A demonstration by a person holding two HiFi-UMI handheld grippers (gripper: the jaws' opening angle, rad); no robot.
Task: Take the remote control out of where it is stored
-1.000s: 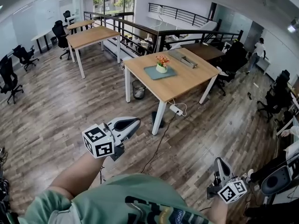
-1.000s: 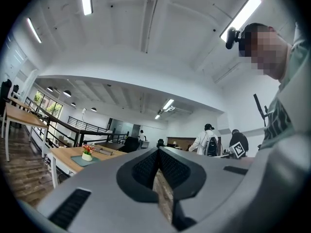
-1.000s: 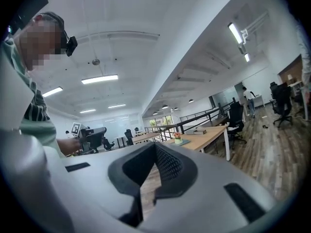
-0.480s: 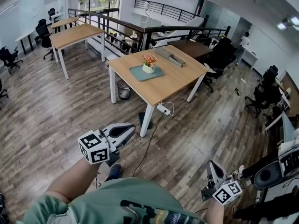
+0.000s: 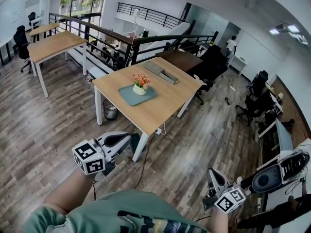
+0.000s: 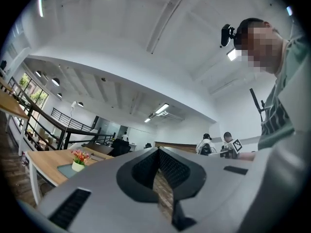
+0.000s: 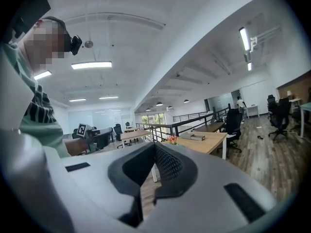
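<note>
The remote cannot be made out in any view. A long grey box (image 5: 163, 73) lies along the worktop's (image 5: 167, 101) far edge, behind a flowerpot (image 5: 140, 87) on a mat (image 5: 130, 97). The left gripper view adds two people (image 6: 206, 143) farther off. Left tongs (image 5: 127, 138) and right tongs (image 5: 212, 173) are pressed together, empty, above plank floor (image 5: 43, 125).

Shirt (image 5: 112, 208): pale green, short sleeves, dark printed pattern on the front. Left gripper (image 5: 127, 138) and right gripper (image 5: 211, 173): light grey shells with black ribbed pads (image 6: 171, 167). Each carries a white cube (image 5: 89, 158) with black square markers.
</note>
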